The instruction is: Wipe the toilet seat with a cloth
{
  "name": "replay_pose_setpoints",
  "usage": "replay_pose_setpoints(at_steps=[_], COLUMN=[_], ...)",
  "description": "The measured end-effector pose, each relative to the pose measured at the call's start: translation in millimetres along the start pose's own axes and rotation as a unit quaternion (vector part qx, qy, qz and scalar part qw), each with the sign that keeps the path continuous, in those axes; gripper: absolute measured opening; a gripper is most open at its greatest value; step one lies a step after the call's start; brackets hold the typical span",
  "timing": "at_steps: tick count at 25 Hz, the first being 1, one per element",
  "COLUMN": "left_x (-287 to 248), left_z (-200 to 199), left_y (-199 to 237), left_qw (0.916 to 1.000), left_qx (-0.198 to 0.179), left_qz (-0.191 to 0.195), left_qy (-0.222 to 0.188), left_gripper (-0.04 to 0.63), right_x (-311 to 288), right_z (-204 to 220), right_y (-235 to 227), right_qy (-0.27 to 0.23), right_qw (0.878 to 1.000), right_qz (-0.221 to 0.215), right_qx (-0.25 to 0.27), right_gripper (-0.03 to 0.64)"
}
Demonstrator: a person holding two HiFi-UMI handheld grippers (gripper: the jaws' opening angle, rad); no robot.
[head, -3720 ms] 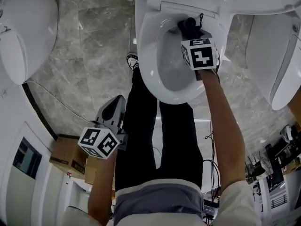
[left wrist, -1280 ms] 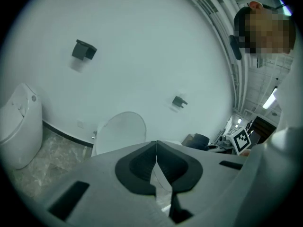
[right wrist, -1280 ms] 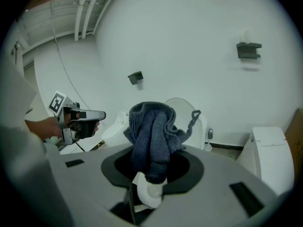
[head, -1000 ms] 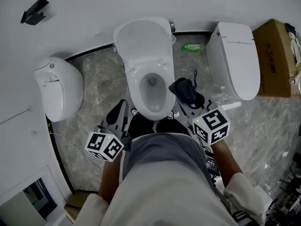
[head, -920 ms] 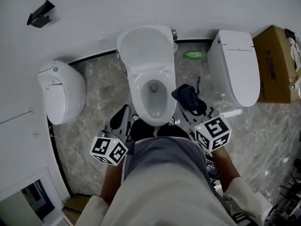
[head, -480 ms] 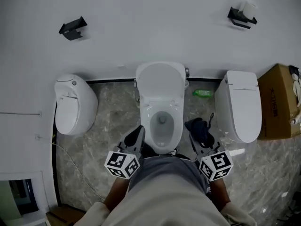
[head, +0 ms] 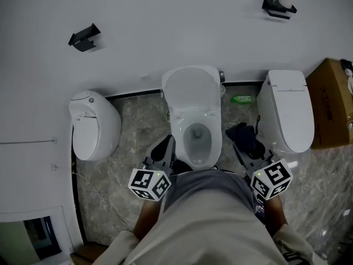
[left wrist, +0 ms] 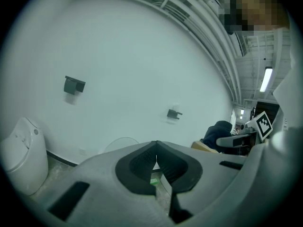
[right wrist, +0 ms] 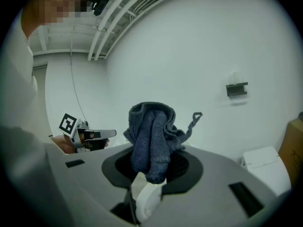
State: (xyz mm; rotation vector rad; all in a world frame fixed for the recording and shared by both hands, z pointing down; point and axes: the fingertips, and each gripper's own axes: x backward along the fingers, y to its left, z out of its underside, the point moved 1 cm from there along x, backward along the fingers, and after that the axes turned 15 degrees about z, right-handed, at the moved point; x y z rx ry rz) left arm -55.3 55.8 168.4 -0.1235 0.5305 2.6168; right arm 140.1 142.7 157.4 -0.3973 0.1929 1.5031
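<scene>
Between two other white toilets, the middle toilet stands with its lid raised and its toilet seat (head: 215, 141) down around the bowl. The person stands right in front of it, both grippers held up at either side of the bowl and apart from the seat.

The right gripper (head: 243, 147) has its jaws clamped on a bunched dark blue cloth (right wrist: 150, 137), which stands up out of them in loose folds with a small loop sticking out at one side. The left gripper (left wrist: 156, 158) has its jaws together with nothing between them.

Only the lower end of the cloth seems pinched, so dragging it across the seat could pull it free, and it might drop into the open bowl. The loop could also snag on the seat hinge. The loose folds may wipe unevenly and leave part of the rim untouched.

The cardboard box (head: 330, 105) on the floor at the right carries print, and a small green item (head: 241, 99) lies by the wall, but neither can be read. Each gripper's cube shows only square markers.
</scene>
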Motion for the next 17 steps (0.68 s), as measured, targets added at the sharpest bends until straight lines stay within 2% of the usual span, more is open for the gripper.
replay_pose_setpoints(at_steps=[7,11,17], left_x=[0.5,4.8,2.8], left_z=[-1.0,9.3,17.0], left_y=[-5.8,-3.9,-4.1], left_qw=[0.9997,0.9998,0.9997], left_qx=[-0.018,-0.009,-0.001], left_qz=[0.013,0.008,0.012], left_qy=[0.012,0.017,0.019], left_gripper=[0.009,0.009,0.009], right_x=[4.3,4.9,1.9], right_z=[-11.1,-15.1,-12.5], right_y=[0.3,1.8,-4.2], right_qy=[-0.009,-0.014,-0.01], right_qw=[1.0,0.999,0.999], right_qz=[-0.025,-0.044,-0.044], right_qx=[0.013,0.006,0.006], right_gripper=[0.103,0.103,0.103])
